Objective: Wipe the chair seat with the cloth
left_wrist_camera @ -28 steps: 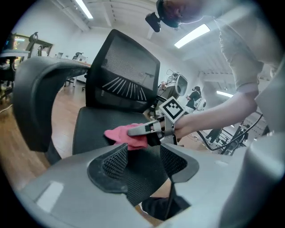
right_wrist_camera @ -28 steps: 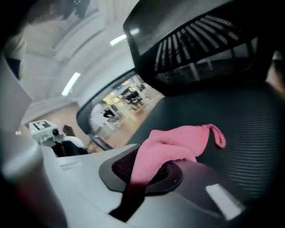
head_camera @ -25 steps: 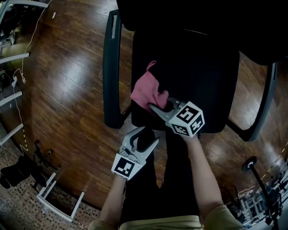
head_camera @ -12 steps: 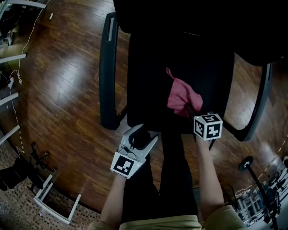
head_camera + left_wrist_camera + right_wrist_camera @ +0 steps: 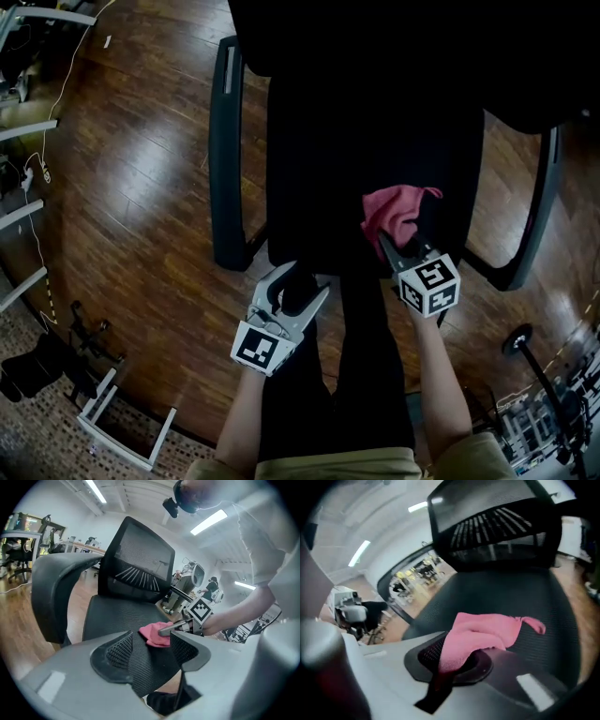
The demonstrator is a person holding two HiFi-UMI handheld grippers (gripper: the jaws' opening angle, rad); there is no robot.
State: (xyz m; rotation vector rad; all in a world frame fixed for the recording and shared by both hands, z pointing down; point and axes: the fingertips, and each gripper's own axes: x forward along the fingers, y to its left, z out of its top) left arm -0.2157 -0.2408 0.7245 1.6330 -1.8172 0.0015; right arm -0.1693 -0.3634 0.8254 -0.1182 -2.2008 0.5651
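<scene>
The black mesh chair seat fills the middle of the head view. A pink cloth lies crumpled on the seat's front right part, and my right gripper is shut on its near edge. In the right gripper view the cloth drapes out from between the jaws onto the seat. My left gripper sits at the seat's front left edge. Its jaws are opening, with the seat's front lip between them. From the left gripper I see the cloth and the right gripper beyond.
Dark armrests flank the seat, one on the left and one on the right. The backrest rises behind. The person's dark-trousered legs stand at the front edge. Wooden floor surrounds the chair, with a metal frame at lower left.
My right gripper has dragged the pink cloth across the seat from the front left to the front right. The left gripper has stayed at the seat's front edge.
</scene>
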